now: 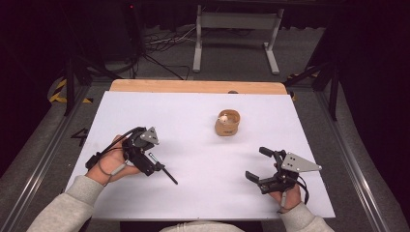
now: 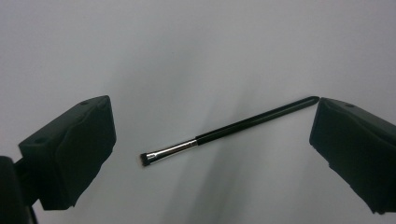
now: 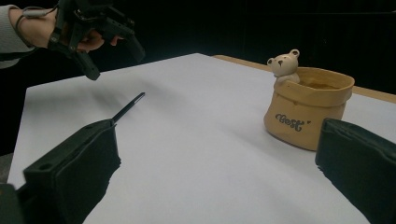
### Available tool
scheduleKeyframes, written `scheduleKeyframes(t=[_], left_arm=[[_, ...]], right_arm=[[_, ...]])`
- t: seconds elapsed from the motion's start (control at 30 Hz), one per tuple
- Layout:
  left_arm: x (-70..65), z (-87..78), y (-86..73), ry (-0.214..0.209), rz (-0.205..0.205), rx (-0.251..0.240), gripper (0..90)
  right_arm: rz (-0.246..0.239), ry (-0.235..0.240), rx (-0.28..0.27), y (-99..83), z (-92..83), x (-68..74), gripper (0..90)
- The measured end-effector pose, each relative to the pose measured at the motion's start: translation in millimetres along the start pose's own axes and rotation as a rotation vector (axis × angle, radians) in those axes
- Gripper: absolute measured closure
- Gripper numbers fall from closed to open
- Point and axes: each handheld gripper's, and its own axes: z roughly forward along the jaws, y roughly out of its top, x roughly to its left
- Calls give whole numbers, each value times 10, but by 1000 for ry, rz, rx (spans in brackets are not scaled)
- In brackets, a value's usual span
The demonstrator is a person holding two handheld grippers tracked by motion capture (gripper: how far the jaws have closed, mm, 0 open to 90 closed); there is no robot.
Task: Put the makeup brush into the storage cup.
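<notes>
The left gripper (image 1: 157, 164) hung over the brush (image 2: 224, 133), jaws spread wide, nothing between them. The brush lay flat on the table (image 1: 193, 193), front left, just beside that gripper and well apart from the pot (image 1: 227, 122) further back. The right gripper (image 1: 261, 166) waited at front right, jaws also wide and empty.

The risk, as it looked: that brush was thin and lay flush on the sheet. If the jaws closed too high they would meet above it; too low and the pads would scrape the table first. It also ran almost jaw to jaw, its black end near the right-hand jaw, so closing as things stood would likely press on its ends and skid it away.

The left gripper view gave the detail: silver ferrule, short dark bristles, black handle. The right gripper view offered what that one lacked, the pot's bear (image 3: 283, 64) figure and lettering, with the left gripper (image 3: 112, 44) poised over the brush (image 3: 127, 107).
</notes>
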Motion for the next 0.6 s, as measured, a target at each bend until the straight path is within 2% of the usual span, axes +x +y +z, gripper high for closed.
scheduleKeyframes(t=[0.23,0.37,0.47,0.6], left_arm=[[5,58,7,8,23,21,35],[40,111,7,-9,24,57,36],[59,122,5,-21,25,54,36],[57,148,8,-38,25,79,50]], right_arm=[[2,3,-1,-3,0,-5,0],[2,6,-2,-2,2,-3,0],[3,5,-1,-1,-1,-3,0],[-2,14,7,-7,10,1,0]])
